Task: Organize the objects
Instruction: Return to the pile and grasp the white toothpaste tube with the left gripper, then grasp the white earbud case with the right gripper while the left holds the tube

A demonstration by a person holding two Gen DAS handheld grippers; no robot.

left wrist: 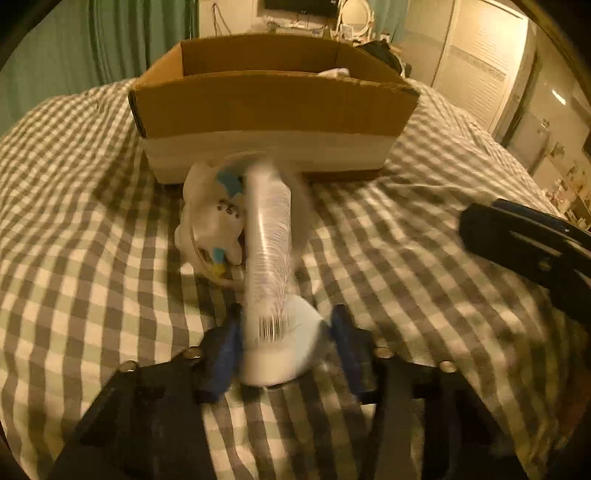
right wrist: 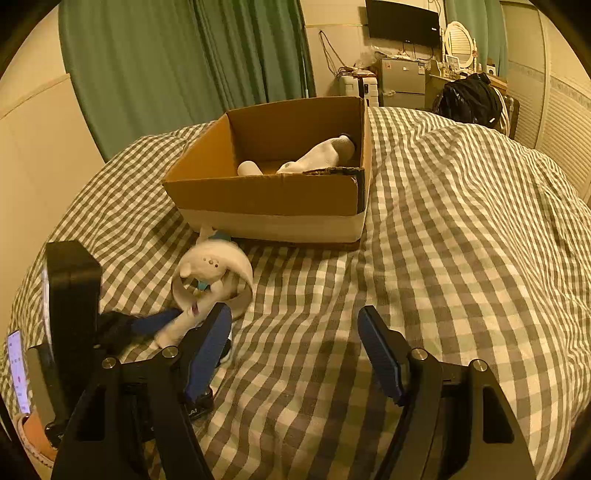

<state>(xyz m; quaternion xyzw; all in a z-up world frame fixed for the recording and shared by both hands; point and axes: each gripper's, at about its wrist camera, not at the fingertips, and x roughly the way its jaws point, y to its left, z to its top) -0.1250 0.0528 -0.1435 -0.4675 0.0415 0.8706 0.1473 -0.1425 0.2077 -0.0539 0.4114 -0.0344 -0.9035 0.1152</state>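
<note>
My left gripper [left wrist: 284, 332] is shut on the white handle [left wrist: 267, 258] of a round white fan-like toy with a plush white figure [left wrist: 212, 221] in its ring, just in front of the cardboard box [left wrist: 273, 107]. The view is motion-blurred. In the right wrist view the toy [right wrist: 212, 275] lies on the bed by the box's [right wrist: 273, 199] near left corner, with the left gripper's blue fingers [right wrist: 155, 321] on its handle. My right gripper [right wrist: 295, 332] is open and empty over the checked bedcover. White socks [right wrist: 317, 155] and a white roll [right wrist: 249, 168] lie in the box.
The green-and-white checked bedcover [right wrist: 461, 240] covers the whole bed. Green curtains [right wrist: 184, 66] hang behind. A black bag [right wrist: 469, 98], a small fridge [right wrist: 402, 83] and a wall screen [right wrist: 402, 22] stand at the back right. The right gripper shows at the left wrist view's right edge [left wrist: 524, 243].
</note>
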